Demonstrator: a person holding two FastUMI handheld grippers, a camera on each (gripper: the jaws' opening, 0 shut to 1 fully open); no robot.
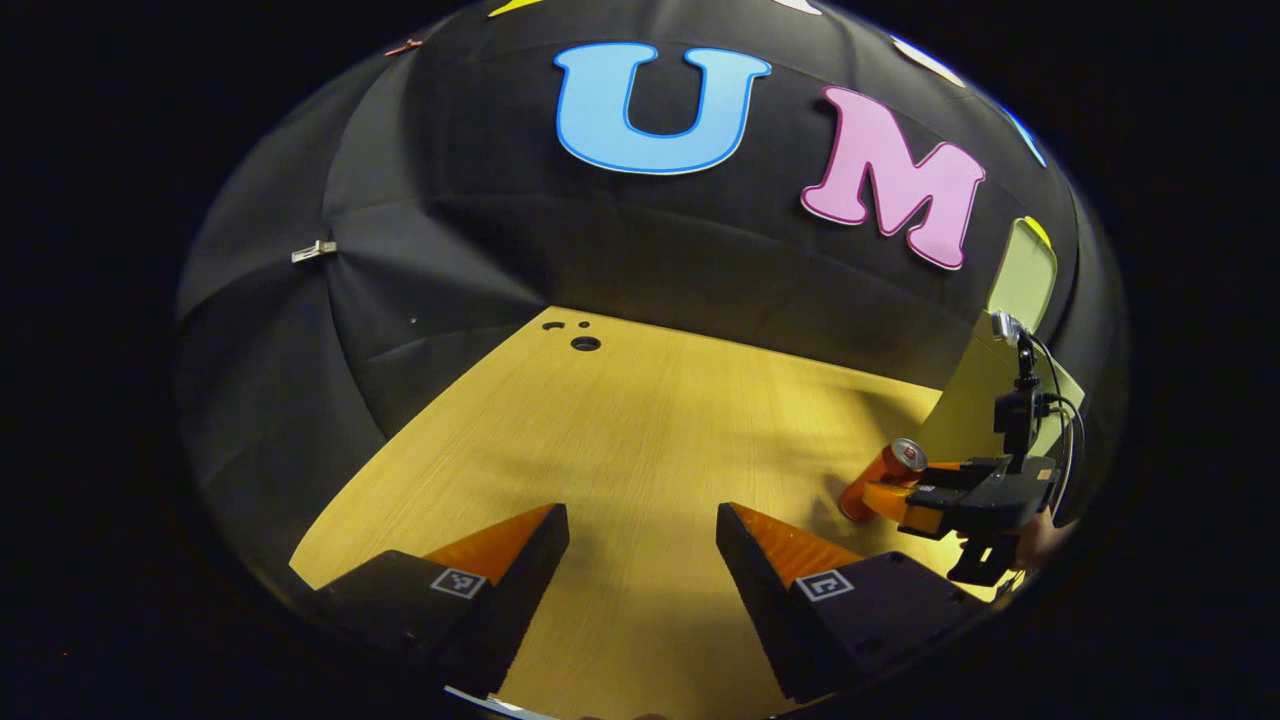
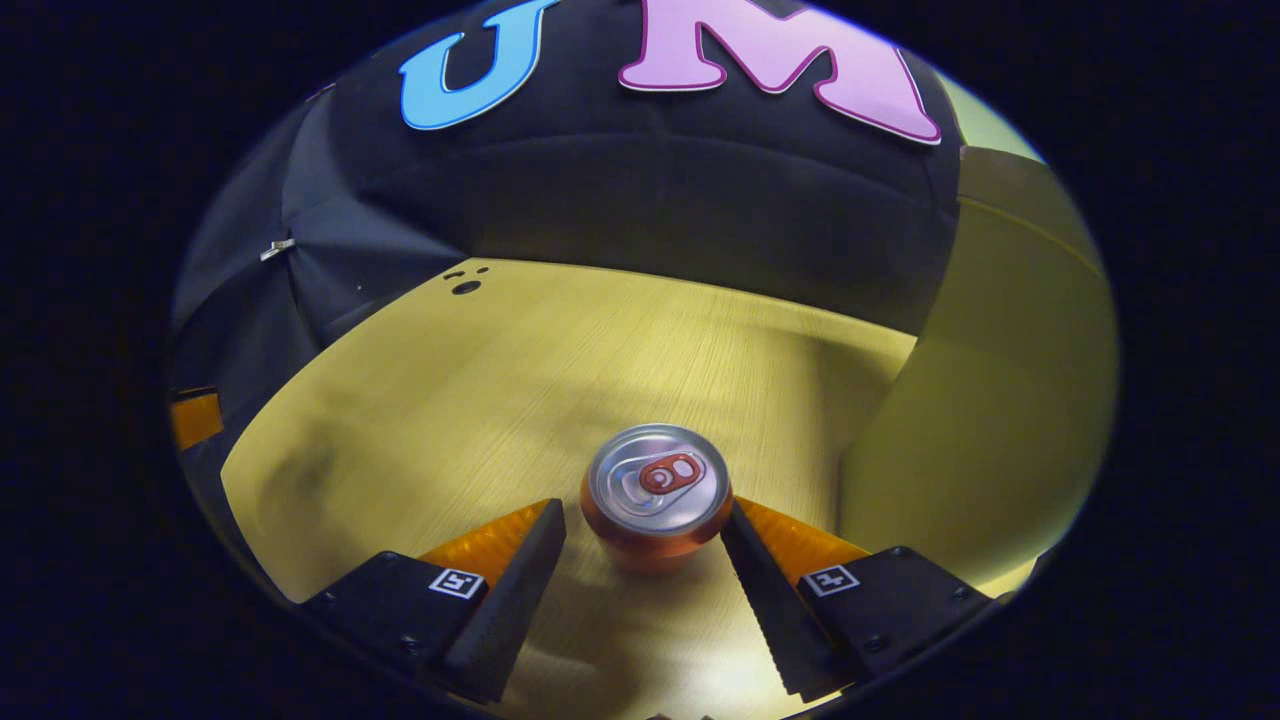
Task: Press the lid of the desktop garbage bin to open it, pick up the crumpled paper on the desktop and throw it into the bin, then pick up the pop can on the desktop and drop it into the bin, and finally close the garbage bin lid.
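Desktop (image 2: 420, 380): can (image 2: 657, 495) between right tool's (image 2: 640, 560) fingers, seemingly ungripped.

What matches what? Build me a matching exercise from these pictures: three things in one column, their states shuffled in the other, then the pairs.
Things:
1. can
2. left gripper
3. bin

States:
A. lid raised
B. open over bare table
C. between the fingers of the right gripper

Pairs: 1-C, 2-B, 3-A
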